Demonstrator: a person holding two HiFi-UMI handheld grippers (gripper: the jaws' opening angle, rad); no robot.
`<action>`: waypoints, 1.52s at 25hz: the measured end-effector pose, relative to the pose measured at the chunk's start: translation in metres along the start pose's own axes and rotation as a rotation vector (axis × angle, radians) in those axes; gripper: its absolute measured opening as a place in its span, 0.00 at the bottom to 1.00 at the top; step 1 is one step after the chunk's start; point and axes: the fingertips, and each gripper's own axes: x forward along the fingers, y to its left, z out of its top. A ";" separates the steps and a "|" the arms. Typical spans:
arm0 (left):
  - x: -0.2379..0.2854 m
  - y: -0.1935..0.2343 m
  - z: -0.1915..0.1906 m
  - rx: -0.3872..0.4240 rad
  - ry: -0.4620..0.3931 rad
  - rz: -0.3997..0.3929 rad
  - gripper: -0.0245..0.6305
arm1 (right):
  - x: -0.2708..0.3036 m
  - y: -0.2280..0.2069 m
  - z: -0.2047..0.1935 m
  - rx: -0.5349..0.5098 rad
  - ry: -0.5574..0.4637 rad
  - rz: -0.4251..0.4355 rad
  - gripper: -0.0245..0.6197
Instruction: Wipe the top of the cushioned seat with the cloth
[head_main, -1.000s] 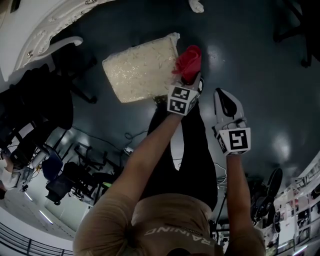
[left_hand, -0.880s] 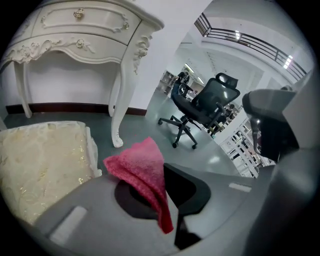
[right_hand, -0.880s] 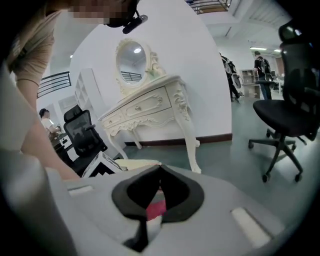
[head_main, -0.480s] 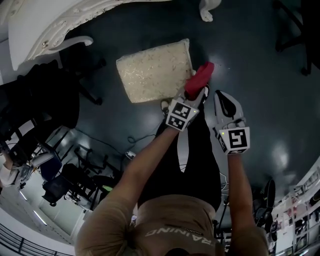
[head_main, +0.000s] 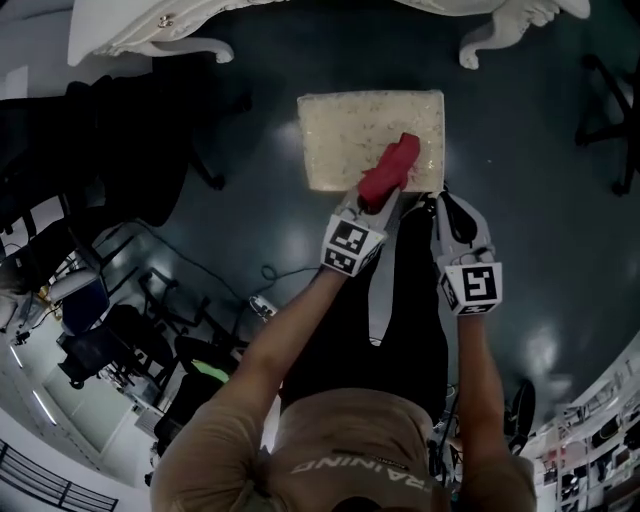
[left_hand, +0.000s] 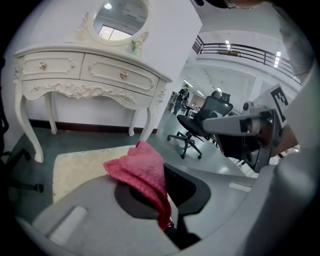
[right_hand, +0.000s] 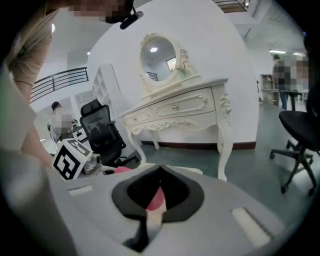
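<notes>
the limp, light red cloth (head_main: 392, 165), clamped by one bunched fold in the jaws of the left gripper (head_main: 373, 198), is over the near right corner of the cushioned seat (head_main: 340, 140) and should drag easily across that soft top, while the right gripper (head_main: 448, 203) has its jaws pressed together, empty.

Tan lettered T-shirt (head_main: 345, 445), probably black trousers (head_main: 345, 330); left tongs (head_main: 377, 200) and right tongs (head_main: 448, 205) grey.

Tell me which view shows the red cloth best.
Left gripper view: the cloth fills the centre, pinched between the jaws. Head view shows it small, over the seat. Right gripper view shows only a pink sliver.
</notes>
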 end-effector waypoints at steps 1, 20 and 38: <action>-0.015 0.010 -0.001 -0.009 -0.011 0.018 0.10 | 0.003 0.013 0.000 -0.005 0.001 0.008 0.04; -0.185 0.180 -0.093 -0.087 -0.021 0.289 0.10 | 0.056 0.179 -0.023 -0.131 0.086 0.088 0.04; -0.126 0.186 -0.161 -0.087 -0.006 0.259 0.10 | 0.071 0.180 -0.070 -0.105 0.139 0.097 0.04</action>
